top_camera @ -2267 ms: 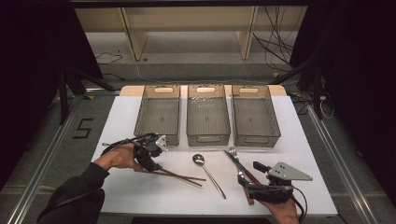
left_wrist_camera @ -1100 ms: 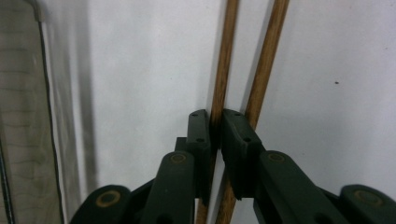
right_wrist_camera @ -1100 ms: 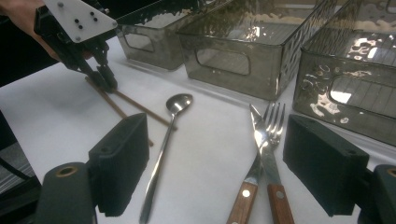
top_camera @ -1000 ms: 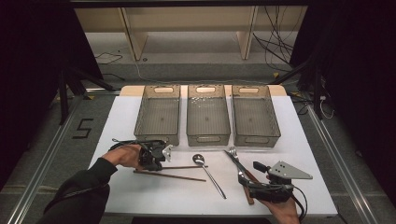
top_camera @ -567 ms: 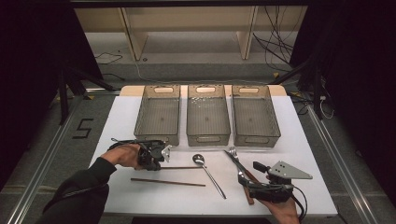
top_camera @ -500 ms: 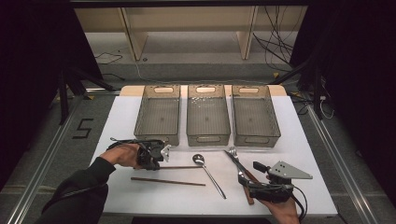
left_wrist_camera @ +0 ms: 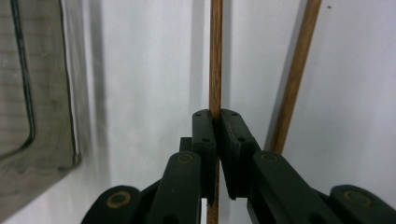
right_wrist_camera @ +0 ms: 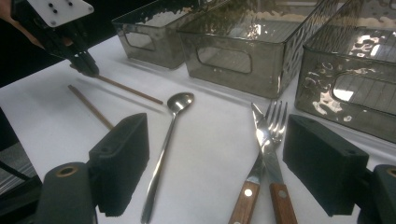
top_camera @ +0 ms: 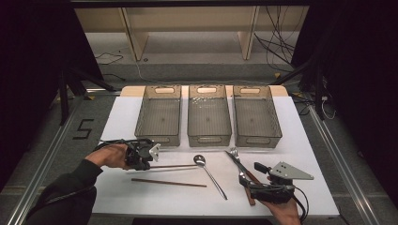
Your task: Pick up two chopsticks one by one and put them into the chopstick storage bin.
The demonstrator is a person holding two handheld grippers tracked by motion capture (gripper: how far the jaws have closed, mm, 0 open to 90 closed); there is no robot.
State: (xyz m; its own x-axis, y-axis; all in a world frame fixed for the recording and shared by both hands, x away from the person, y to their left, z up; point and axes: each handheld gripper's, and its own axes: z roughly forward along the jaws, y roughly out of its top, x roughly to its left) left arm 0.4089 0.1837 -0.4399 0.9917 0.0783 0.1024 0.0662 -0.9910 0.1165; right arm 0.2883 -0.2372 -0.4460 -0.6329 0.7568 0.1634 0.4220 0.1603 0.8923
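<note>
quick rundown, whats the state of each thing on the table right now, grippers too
left gripper: shut on one chopstick
held chopstick: pinched between the jaws, lifted at the held end
other chopstick: lying flat on the table, untouched
spoon: lying flat, bowl up
fork: lying flat beside the knife
knife: lying flat, blade toward the bins
three bins: upright, empty
right gripper: open, jaws either side of the knife and fork handles

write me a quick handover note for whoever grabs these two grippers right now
Left gripper: shut on one chopstick, held near its end.
Right gripper: open, low over the knife and fork, holding nothing.
On the table: second chopstick, spoon.
The three bins look empty.
Done: one chopstick gripped. Left: probably sorting everything into bins.
</note>
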